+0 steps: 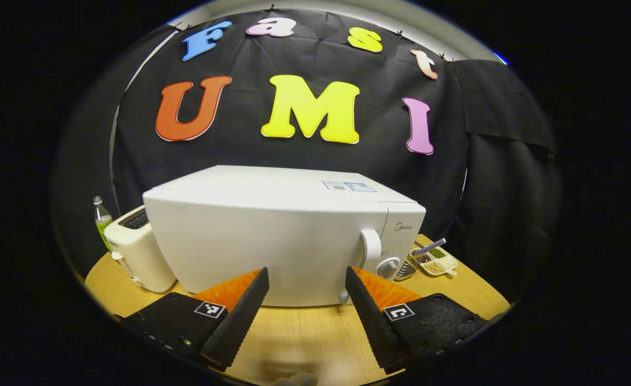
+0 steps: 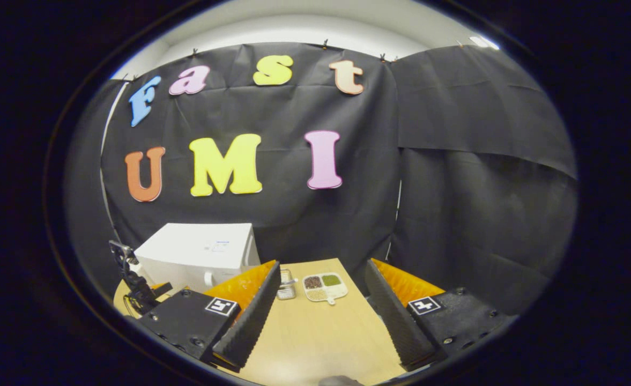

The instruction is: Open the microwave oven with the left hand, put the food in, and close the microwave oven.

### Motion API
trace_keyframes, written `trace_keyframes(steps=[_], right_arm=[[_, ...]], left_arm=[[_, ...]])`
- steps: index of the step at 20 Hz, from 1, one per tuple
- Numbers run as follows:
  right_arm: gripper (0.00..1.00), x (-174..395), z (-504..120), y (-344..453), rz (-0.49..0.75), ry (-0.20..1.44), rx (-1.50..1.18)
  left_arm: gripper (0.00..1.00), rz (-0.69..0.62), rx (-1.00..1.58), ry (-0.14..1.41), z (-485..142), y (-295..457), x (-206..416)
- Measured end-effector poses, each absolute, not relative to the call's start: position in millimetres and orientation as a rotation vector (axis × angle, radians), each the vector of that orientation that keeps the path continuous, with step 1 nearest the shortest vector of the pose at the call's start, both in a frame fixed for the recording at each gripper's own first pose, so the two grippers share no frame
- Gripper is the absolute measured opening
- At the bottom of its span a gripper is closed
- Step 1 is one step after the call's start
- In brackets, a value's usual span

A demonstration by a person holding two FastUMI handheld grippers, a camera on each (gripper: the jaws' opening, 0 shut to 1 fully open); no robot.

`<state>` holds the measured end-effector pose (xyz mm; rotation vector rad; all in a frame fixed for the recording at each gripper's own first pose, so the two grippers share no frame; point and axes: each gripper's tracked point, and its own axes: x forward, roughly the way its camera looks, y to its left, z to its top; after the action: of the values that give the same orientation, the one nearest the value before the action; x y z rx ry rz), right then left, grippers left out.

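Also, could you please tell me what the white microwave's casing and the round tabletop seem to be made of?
The boxy white microwave oven looks like painted metal or plastic: smooth, evenly coloured, softly glossy; which one is unclear. The round light-brown table looks like wood or wood laminate, with faint grain streaks and a matte sheen.

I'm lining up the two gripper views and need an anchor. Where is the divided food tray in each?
Left gripper view: food tray at right of centre, just right of the microwave.
Right gripper view: tray at lower centre on the table.
Shared landmark: the white microwave.
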<state>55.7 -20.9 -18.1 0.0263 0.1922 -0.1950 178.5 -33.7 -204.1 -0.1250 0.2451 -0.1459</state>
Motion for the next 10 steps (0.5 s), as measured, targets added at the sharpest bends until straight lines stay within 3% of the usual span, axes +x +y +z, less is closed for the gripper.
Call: trace_keyframes(steps=[2,3,4,7,8,9,10], right_arm=[[1.00,57.2,-17.7,-0.3,-0.153,0.185,0.025],[0.92,58.8,-16.6,10.8,-0.130,0.178,0.026],[1.00,59.9,-15.7,20.3,-0.112,0.171,0.023],[1.00,64.4,-13.4,51.0,-0.051,0.150,0.023],[0.92,65.9,-11.7,61.0,-0.030,0.142,0.027],[0.92,67.2,-10.3,69.5,-0.014,0.134,0.030],[1.00,67.8,-8.0,77.6,0.002,0.126,0.031]], left_arm=[[0.91,-0.110,-0.118,0.230,-180.0,-10.6,150.7],[0.91,-0.109,-0.139,0.226,-167.5,-4.0,135.0],[0.91,-0.110,-0.149,0.222,-155.4,3.1,120.5],[0.94,-0.068,-0.104,0.169,-115.4,36.4,86.0],[0.94,-0.044,-0.091,0.148,-100.1,47.7,75.5],[0.93,-0.018,-0.091,0.130,-85.9,59.4,67.2],[0.94,0.008,-0.097,0.116,-72.0,68.6,61.1]])
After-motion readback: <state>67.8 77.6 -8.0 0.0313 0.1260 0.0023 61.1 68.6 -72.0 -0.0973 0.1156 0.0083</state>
